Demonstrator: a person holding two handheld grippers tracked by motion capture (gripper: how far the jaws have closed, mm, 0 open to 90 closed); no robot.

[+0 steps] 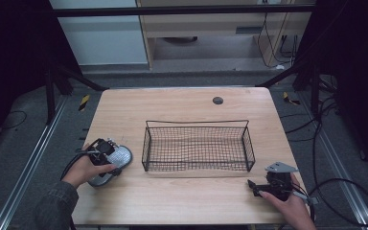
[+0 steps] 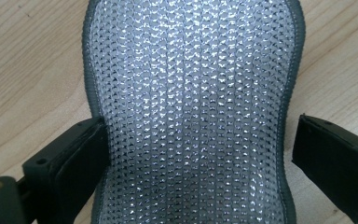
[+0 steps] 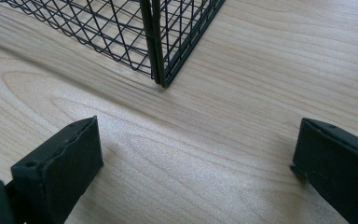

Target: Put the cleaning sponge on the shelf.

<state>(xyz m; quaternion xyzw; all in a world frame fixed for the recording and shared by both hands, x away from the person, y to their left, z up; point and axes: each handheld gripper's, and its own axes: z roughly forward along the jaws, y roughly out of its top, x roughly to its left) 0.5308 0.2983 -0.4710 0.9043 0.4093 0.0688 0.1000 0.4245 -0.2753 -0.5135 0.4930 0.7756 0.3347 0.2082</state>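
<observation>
A silver mesh pad (image 2: 191,93) with a grey sewn rim, shaped like a shoe insole, lies flat on the wooden table at its left side (image 1: 123,154). My left gripper (image 2: 198,154) points down over the pad's narrow waist with a jaw on either side. The left jaw meets the rim and a thin gap shows at the right jaw, so it reads as open. In the high view a hand holds that left gripper (image 1: 109,160) over the pad. My right gripper (image 3: 196,158) is open over bare wood, just short of a corner of the black wire basket (image 3: 158,42).
The wire basket (image 1: 196,122) stands empty in the middle of the table, between the two hands. The right gripper (image 1: 252,187) rests near the table's front right. A dark round grommet (image 1: 217,100) sits at the back. Cables lie on the floor to the right.
</observation>
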